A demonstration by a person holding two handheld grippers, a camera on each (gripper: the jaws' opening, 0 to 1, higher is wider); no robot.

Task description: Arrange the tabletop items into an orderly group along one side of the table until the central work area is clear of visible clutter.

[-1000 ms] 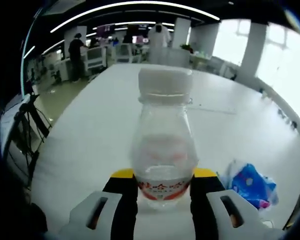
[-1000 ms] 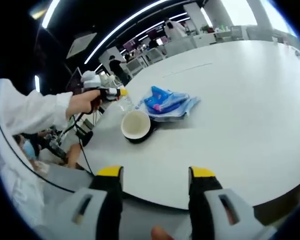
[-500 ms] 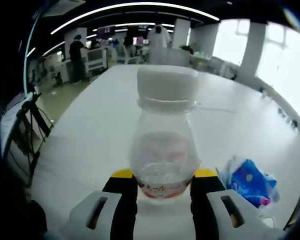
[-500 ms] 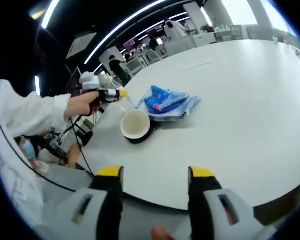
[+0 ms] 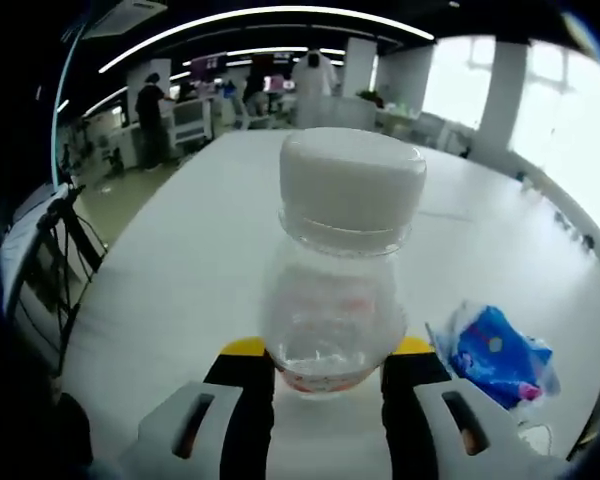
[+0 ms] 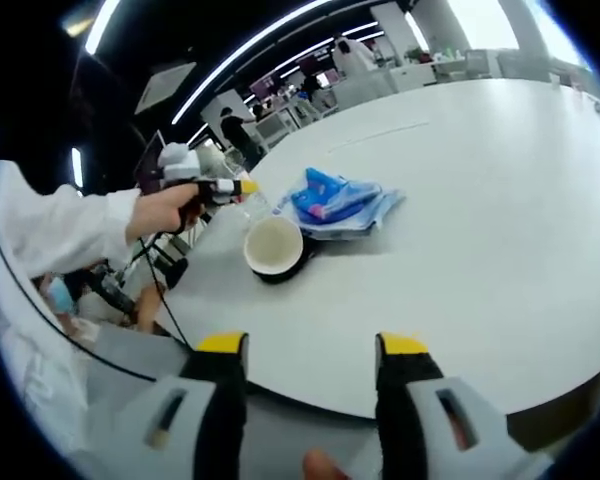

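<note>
Now the left gripper (image 5: pixel 325 365) is clamping a clear bottle (image 5: pixel 335 300) above the white table (image 5: pixel 180 270), tilting toward the camera. Meanwhile the right gripper (image 6: pixel 310 350) is hovering with jaws apart, facing the cup (image 6: pixel 273 246) and blue bag (image 6: pixel 340 203).

bottle (image 5: pixel 332 320): clear glossy plastic, printed red label band
cap (image 5: pixel 352 185): white matt plastic, smooth
table (image 6: pixel 480 230): white, smooth, faint sheen
packet (image 5: pixel 500 352): blue crinkled glossy plastic film
cup (image 6: pixel 272 245): smooth cream inside, dark outside
sleeve (image 6: pixel 50 235): white cloth
left gripper (image 5: pixel 325 375): grey-white matt plastic, yellow tips
</note>
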